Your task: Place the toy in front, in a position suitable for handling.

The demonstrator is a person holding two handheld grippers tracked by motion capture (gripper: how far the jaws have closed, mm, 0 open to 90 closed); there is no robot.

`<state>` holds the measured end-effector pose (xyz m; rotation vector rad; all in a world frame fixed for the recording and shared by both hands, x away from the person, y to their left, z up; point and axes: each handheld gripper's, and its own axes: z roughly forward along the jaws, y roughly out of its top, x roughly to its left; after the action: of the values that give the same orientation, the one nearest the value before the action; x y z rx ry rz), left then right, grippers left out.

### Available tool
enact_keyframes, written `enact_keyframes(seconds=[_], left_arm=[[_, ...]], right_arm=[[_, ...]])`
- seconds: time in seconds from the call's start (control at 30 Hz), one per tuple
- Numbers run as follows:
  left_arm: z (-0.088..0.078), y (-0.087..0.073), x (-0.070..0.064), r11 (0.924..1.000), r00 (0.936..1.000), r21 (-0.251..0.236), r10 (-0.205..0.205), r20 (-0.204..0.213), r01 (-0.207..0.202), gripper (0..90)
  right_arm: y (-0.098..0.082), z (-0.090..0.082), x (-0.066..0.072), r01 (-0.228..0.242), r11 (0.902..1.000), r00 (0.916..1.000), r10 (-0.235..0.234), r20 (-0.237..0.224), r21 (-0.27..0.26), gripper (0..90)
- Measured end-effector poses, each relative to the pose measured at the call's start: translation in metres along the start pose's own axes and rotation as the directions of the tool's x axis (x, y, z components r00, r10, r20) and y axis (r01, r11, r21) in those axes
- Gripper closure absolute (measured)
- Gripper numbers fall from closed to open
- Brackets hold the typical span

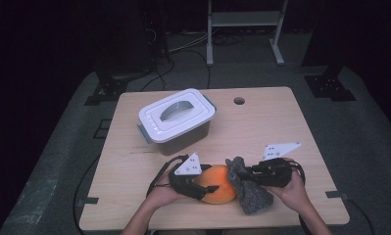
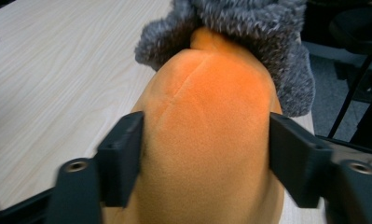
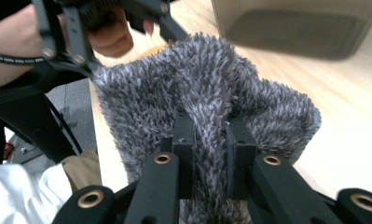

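Plush is what both hands are dealing with, so nothing here looks heavy, stiff or breakable. Starting from the left, the left gripper (image 1: 199, 186) sits over the near end of the orange plush toy (image 1: 217, 184), which rests on the surface (image 1: 261, 117) close to the front edge. Seen along that gripper, its fingers (image 2: 123, 156) stand on either side of the rounded orange body (image 2: 207, 140), right up against its flanks, though whether they actually squeeze it I cannot tell. The fabric looks smooth and springy, so I would guess a grip across the fattest part of the body holds best, since a shallow pinch could slide off. Moving right, the grey fuzzy cloth (image 1: 249, 188) wraps the far end of the toy like a cover half on. The right gripper (image 1: 249, 172) has its fingers (image 3: 186, 140) clamped tight on a bunched fold of that cloth (image 3: 207, 93). Shaggy and limp, it should give good purchase but will stretch and drape. Behind them, well apart, stands a lidded white box (image 1: 177, 120).
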<state>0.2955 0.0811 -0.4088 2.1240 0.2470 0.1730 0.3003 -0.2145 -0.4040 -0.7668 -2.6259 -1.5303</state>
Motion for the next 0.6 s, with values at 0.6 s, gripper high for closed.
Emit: enact_keyframes(seconds=[0.6], left_arm=[[-0.004,-0.01,0.01,0.999,0.9989,-0.006,-0.044,0.013,0.044,38.4]], right_arm=[[-0.009,-0.012,-0.011,-0.046,0.9989,0.9988,0.046,0.016,0.013,77.0]])
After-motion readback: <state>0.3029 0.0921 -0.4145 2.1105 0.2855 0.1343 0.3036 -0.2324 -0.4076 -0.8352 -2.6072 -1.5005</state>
